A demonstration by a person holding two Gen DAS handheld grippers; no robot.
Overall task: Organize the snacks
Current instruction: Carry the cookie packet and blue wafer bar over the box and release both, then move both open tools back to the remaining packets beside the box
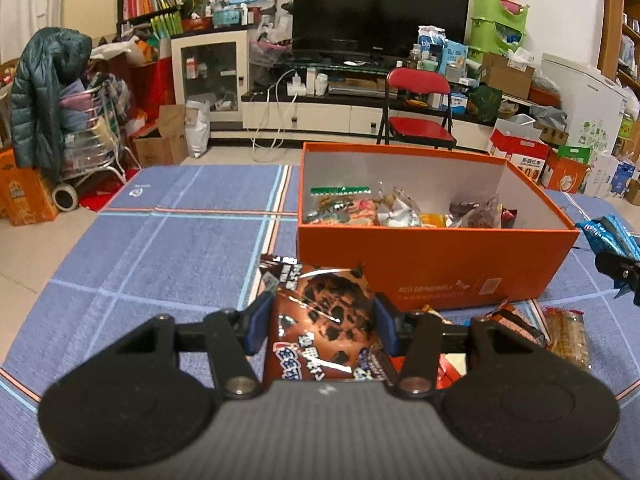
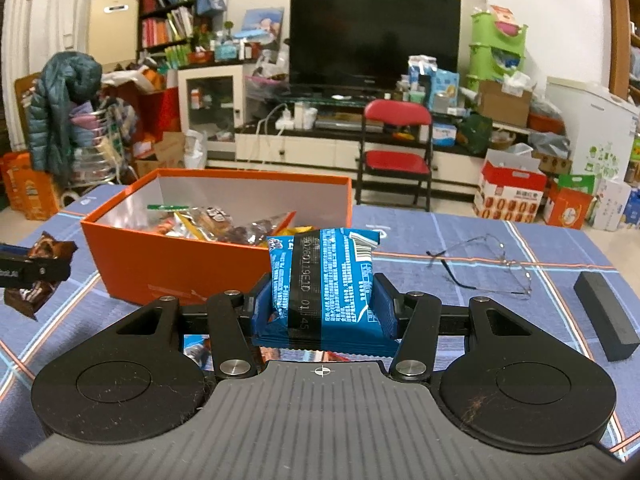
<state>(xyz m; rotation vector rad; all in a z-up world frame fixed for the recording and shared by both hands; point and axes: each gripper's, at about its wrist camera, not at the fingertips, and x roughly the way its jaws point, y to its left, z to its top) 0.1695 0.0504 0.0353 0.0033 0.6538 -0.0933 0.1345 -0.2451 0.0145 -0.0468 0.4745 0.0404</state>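
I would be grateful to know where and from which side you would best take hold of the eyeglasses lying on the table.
Grip the eyeglasses at the thin bridge between the lenses, coming from above. They appear to lie with the temples open on the blue cloth, so the wire frame is probably easier to pinch than the lenses.

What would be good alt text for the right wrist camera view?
The right gripper holds a blue snack packet above a blue checked tablecloth, near an open orange box of snacks. Eyeglasses and a black bar lie to the right.
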